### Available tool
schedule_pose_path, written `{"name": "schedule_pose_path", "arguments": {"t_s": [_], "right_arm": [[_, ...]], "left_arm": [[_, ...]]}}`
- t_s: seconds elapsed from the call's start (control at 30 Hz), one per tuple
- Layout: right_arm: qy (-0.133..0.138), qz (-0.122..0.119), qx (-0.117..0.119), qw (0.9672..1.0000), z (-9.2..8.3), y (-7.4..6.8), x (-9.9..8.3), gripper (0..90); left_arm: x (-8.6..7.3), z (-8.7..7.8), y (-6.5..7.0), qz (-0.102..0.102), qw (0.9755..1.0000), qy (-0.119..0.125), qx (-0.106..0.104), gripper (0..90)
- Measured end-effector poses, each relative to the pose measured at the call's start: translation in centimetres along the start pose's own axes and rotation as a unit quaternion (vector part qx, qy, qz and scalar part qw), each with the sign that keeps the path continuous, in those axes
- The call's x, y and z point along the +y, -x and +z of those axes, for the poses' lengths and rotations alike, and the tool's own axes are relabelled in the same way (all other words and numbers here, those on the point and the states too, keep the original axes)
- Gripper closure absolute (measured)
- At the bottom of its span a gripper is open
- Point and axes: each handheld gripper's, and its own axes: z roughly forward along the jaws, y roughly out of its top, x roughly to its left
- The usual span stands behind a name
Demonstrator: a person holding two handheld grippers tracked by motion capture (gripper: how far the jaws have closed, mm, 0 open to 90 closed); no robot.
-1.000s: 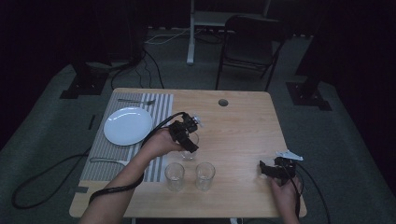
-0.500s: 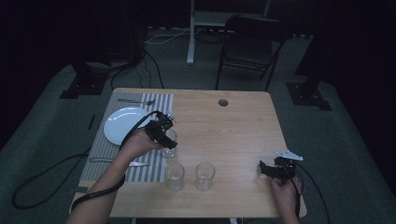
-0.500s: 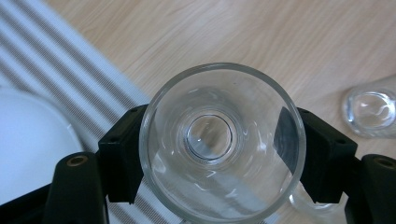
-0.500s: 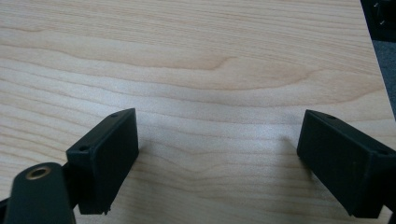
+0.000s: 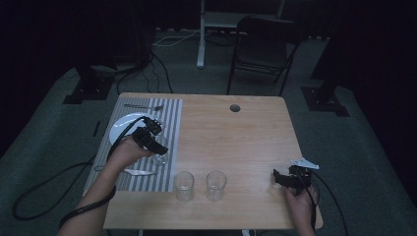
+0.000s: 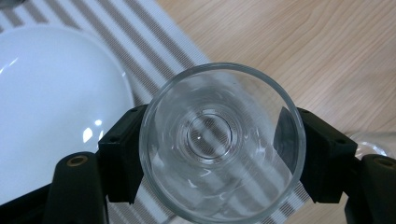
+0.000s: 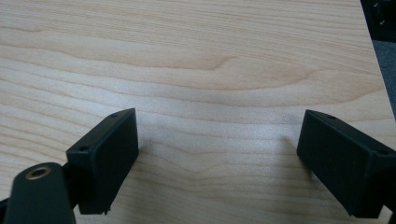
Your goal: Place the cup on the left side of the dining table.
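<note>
Between your left gripper's [image 6: 212, 158] jaws, clamped on its sides, the glass [image 6: 219, 144] at lower centre hangs over the mat's [image 6: 154, 51] edge beside the plate [image 6: 51, 107], so lowering it crooked could tip it, while your right gripper [image 7: 217, 158] rests open and empty.

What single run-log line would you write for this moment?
left tool: shut on drinking glass | glass over striped placemat, beside white plate | right tool: open, nothing held, over wooden table
</note>
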Motion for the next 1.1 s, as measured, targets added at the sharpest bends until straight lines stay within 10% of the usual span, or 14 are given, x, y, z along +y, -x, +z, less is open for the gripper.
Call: {"name": "schedule_pose_path", "arguments": {"t_s": [0.47,1.1], "right_arm": [[0.000,0.000,0.000,1.0000,0.0,0.0,0.0,12.3],[0.000,0.000,0.000,1.0000,0.0,0.0,0.0,12.4]], "left_arm": [[-3.1,-0.2,-2.7,-0.035,0.9992,-0.009,0.015,28.6],[-3.2,1.4,-2.6,-0.035,0.9993,0.000,0.013,28.2]]}}
